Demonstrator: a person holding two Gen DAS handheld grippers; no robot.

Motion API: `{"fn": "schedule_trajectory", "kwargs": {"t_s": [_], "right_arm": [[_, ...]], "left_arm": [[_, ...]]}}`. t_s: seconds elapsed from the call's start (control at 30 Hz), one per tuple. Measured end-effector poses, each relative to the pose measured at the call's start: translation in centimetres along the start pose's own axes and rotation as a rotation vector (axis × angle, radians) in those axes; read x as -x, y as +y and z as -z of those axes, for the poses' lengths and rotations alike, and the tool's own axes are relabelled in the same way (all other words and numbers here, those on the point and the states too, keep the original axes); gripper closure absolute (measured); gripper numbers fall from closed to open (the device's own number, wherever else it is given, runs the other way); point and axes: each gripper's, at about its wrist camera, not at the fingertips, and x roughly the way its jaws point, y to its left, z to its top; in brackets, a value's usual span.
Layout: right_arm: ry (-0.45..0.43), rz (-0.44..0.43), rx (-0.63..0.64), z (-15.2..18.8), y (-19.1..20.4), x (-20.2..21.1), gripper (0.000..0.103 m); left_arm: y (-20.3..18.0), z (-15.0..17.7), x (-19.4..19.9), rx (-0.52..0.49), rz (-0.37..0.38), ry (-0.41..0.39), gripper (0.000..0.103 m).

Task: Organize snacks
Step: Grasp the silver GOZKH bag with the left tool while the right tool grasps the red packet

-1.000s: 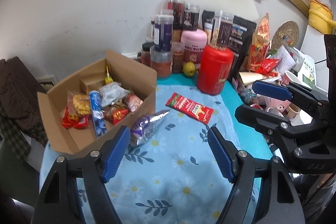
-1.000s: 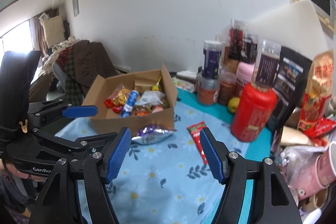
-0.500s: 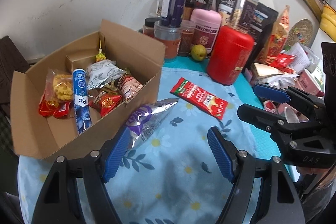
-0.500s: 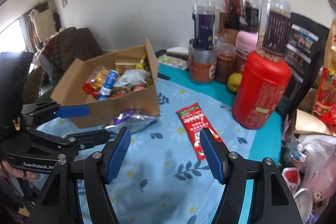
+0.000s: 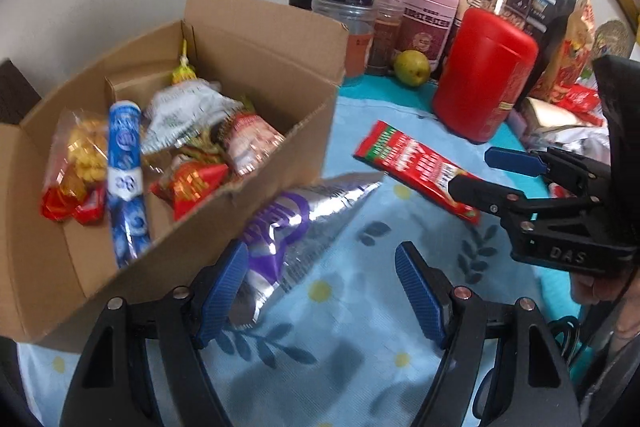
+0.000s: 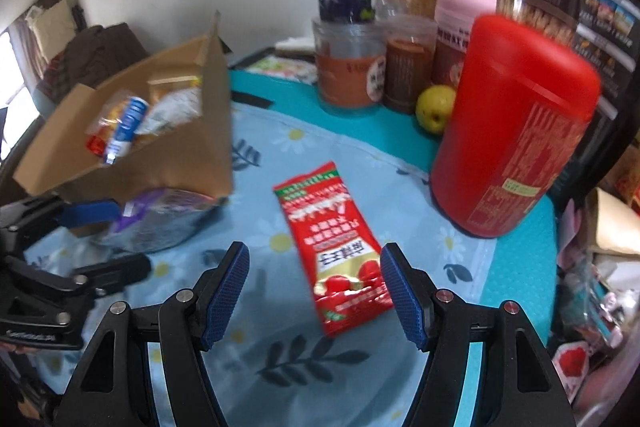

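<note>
Red, the snack packet [image 6: 334,247] lay flat on the flowered bench [image 6: 260,367], partly between the right gripper [image 6: 314,285]'s released fingers. The left gripper [image 5: 318,291], also released, hung over the silver-purple bag [image 5: 288,239] beside the cardboard box [image 5: 256,39].

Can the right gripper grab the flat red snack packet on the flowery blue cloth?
Probably yes. The right gripper is open, the flat red snack packet lies just ahead of its fingertips, and nothing sits on it.
</note>
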Motion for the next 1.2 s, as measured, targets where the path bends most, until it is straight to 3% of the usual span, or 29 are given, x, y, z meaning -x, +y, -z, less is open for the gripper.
{"fn": "schedule_trajectory", "kwargs": {"t_s": [0.13, 0.2, 0.4, 0.53, 0.67, 0.8, 1.0, 1.03, 1.07, 1.1, 1.2], "right_arm": [[0.058, 0.019, -0.008, 0.2, -0.8, -2.3, 0.034], [0.072, 0.041, 0.001, 0.3, -0.9, -3.1, 0.029], [0.106, 0.068, 0.045, 1.0, -0.6, -4.2, 0.027], [0.102, 0.067, 0.052, 1.3, -0.3, -3.6, 0.043], [0.116, 0.07, 0.057, 1.8, -0.1, -3.0, 0.046], [0.136, 0.069, 0.048, 2.8, -0.1, -1.8, 0.047], [0.152, 0.065, 0.029, 4.1, 0.4, -0.6, 0.048], [0.153, 0.066, 0.026, 4.4, 0.6, -0.4, 0.048], [0.155, 0.064, 0.021, 4.7, 0.8, -0.1, 0.048], [0.156, 0.061, 0.015, 5.0, 1.0, 0.3, 0.048], [0.16, 0.053, 0.003, 5.9, 1.6, 1.0, 0.048]], "left_arm": [[-0.2, -0.2, -1.2, -0.009, -0.004, 0.025, 0.027], [-0.3, -0.1, -1.5, -0.019, -0.004, 0.03, 0.027], [-0.9, -0.2, -1.5, -0.025, 0.103, 0.045, 0.027], [-0.9, -0.5, -1.1, -0.027, 0.134, 0.025, 0.027], [-0.7, -1.1, -1.2, -0.048, 0.135, 0.013, 0.027], [-0.7, -1.2, -2.4, -0.056, 0.184, 0.077, 0.027], [-1.9, -0.3, -3.5, -0.115, 0.165, 0.124, 0.028], [-1.8, -0.2, -3.4, -0.11, 0.167, 0.119, 0.032], [-1.7, -0.1, -3.4, -0.097, 0.154, 0.119, 0.05], [-1.7, -0.1, -3.6, -0.09, 0.156, 0.134, 0.059], [-1.5, 0.3, -3.5, -0.07, 0.16, 0.158, 0.064]]}}
